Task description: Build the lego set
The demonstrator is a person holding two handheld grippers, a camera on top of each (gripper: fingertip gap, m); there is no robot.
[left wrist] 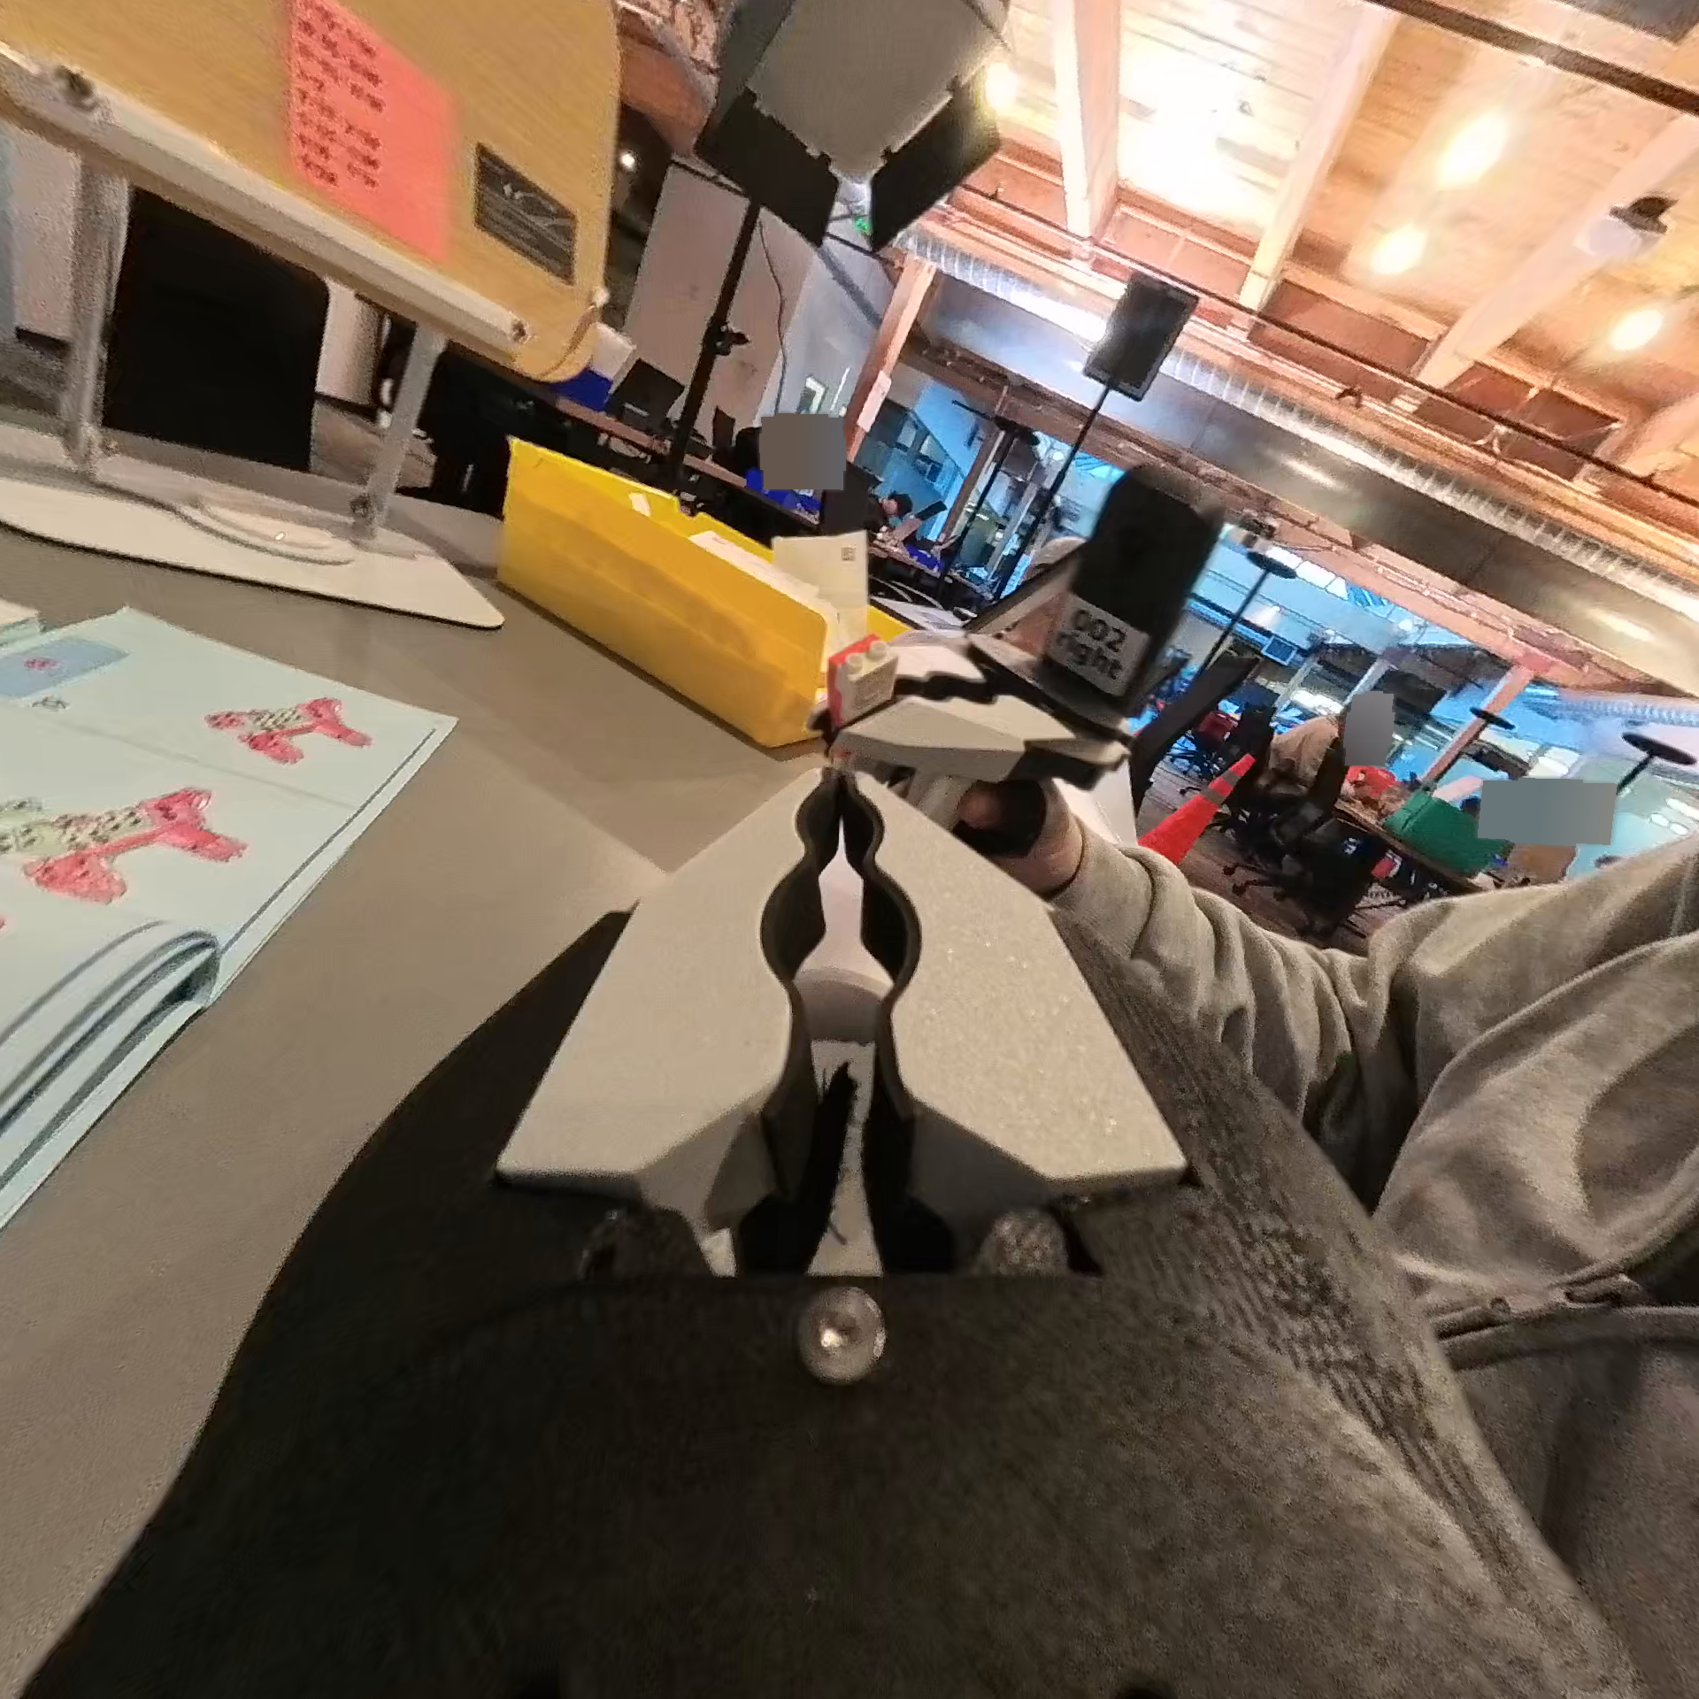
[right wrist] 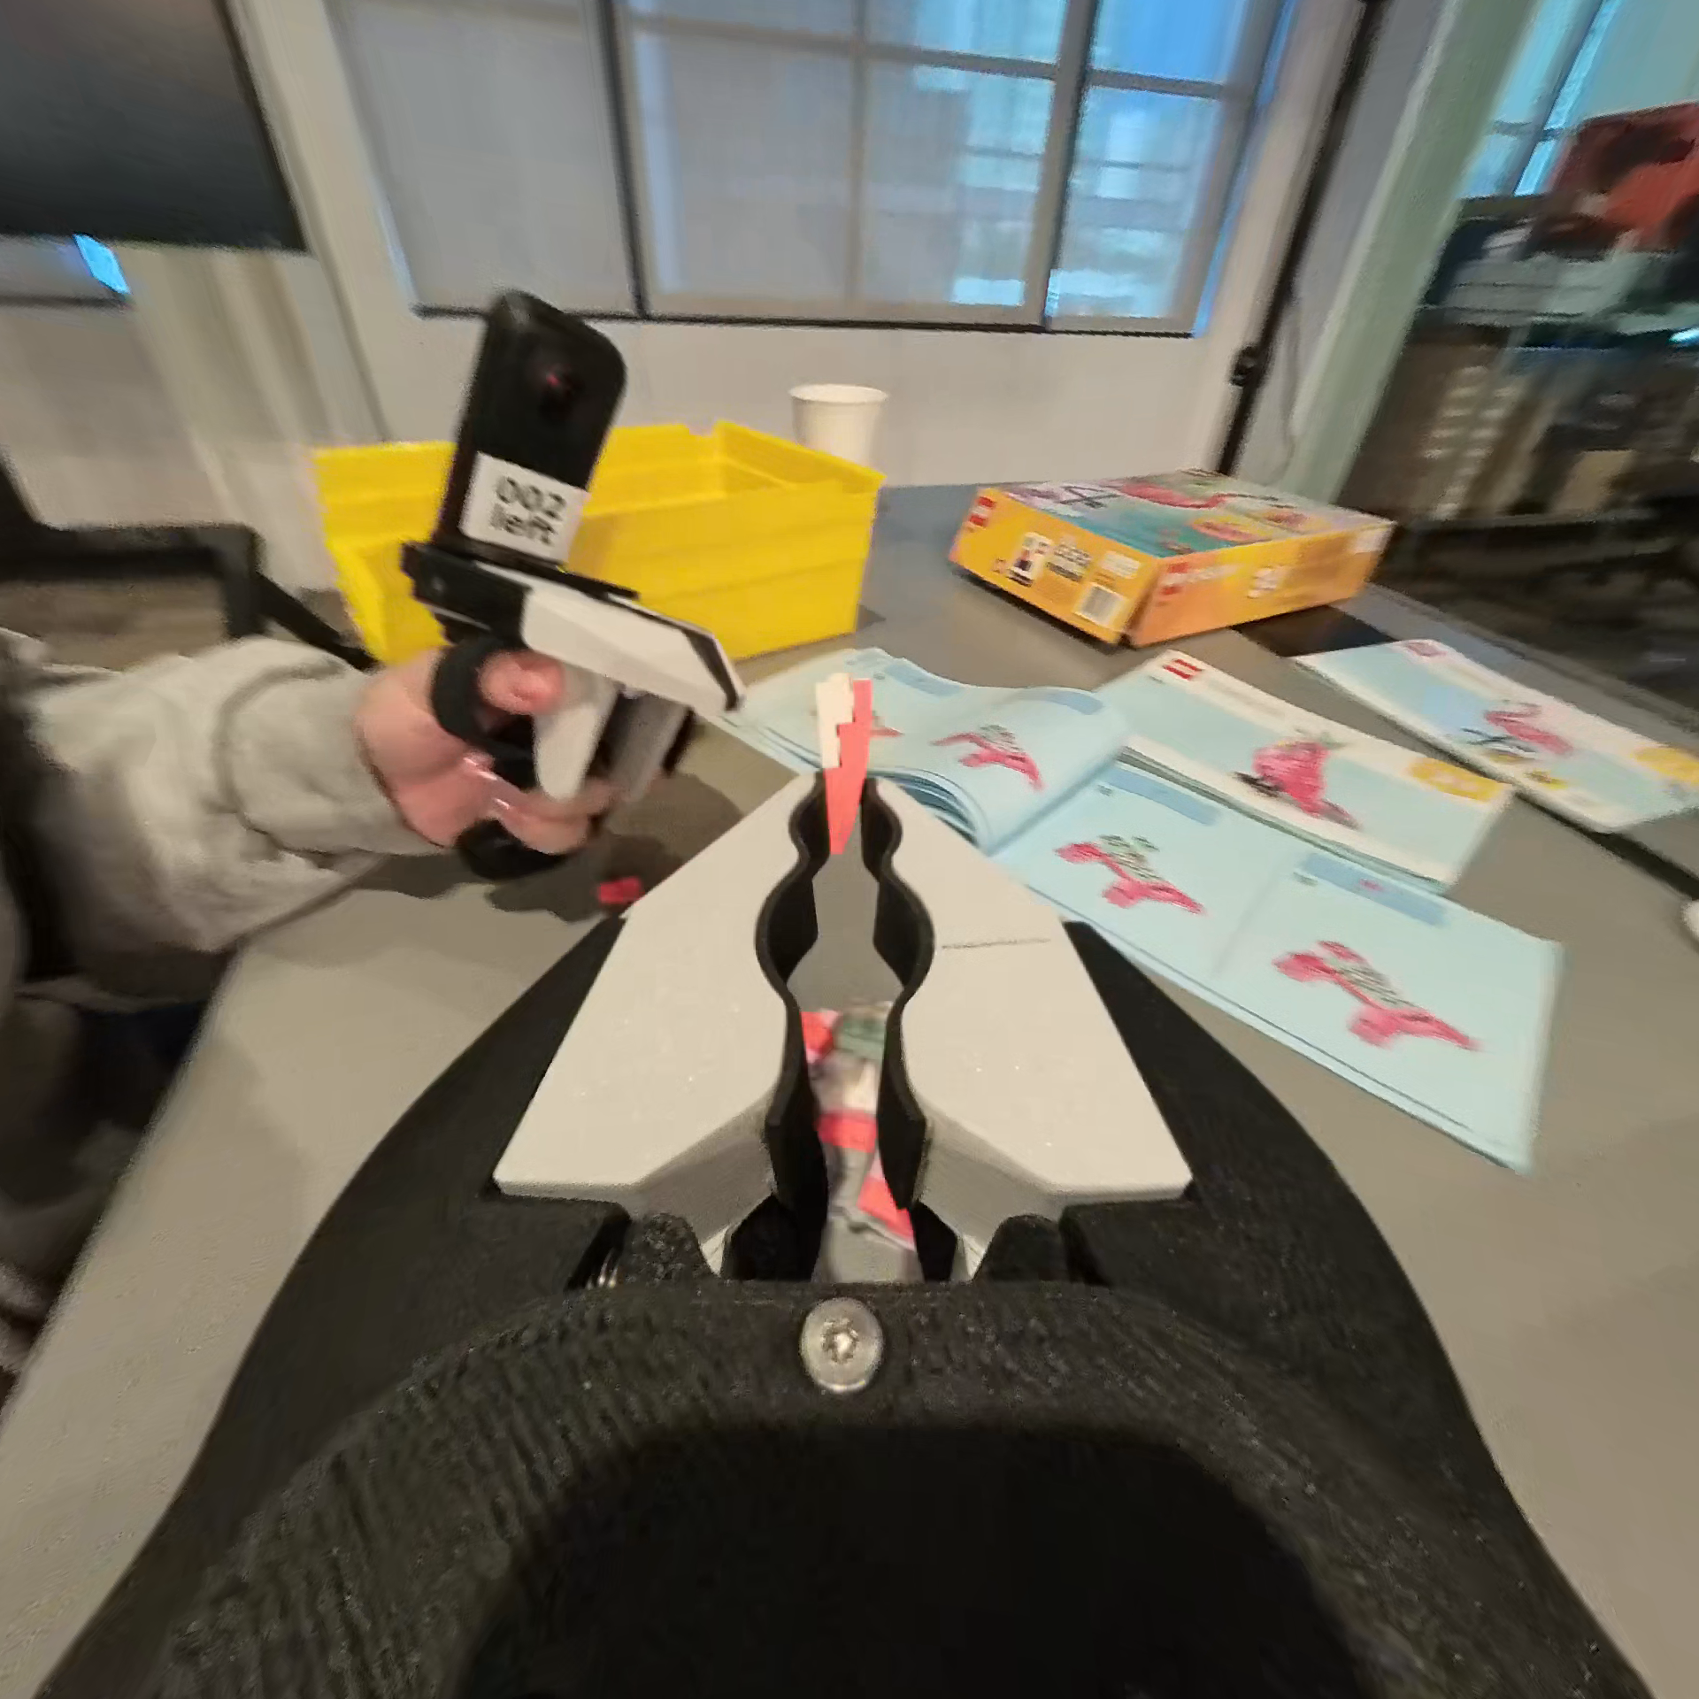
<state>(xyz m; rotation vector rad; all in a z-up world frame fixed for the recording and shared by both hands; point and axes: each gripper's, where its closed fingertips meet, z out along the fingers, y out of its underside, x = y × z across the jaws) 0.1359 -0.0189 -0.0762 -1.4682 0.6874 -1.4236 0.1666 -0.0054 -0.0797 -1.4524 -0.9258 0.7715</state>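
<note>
Right hand-held gripper (right wrist: 844, 798) is pinched nearly closed on a small red-and-white lego assembly (right wrist: 846, 749), which stands up out of its fingertips above the worktop (right wrist: 368, 1030); in the left wrist view the same piece (left wrist: 860, 682) shows as a red plate with a white studded brick on it, sticking out sideways from that gripper's tips. Left hand-held gripper (left wrist: 841, 800) has its jaws drawn together at the tips; its tips sit right against the right gripper's fingers, and whether anything is held between them cannot be told. In the right wrist view the left gripper (right wrist: 731, 685) is held in a hand (right wrist: 460, 754) in a grey sleeve, its tips just beside the lego assembly. Below the right gripper's fingers, a clear bag of pink and grey pieces (right wrist: 850, 1103) shows through the gap, and one small red piece (right wrist: 618, 890) lies on the worktop under the left gripper. Open instruction booklets (right wrist: 1269, 883) with pink model drawings are spread on the worktop to the right, and the orange-yellow set box (right wrist: 1177, 561) lies flat behind them. Yellow bins (right wrist: 735, 542) stand at the far edge with a white paper cup (right wrist: 838, 423) behind them. In the left wrist view a booklet (left wrist: 184, 781) lies to the left, a yellow bin (left wrist: 662, 588) is beyond the grippers, and a metal stand's base plate (left wrist: 276, 552) rests on the worktop.
</note>
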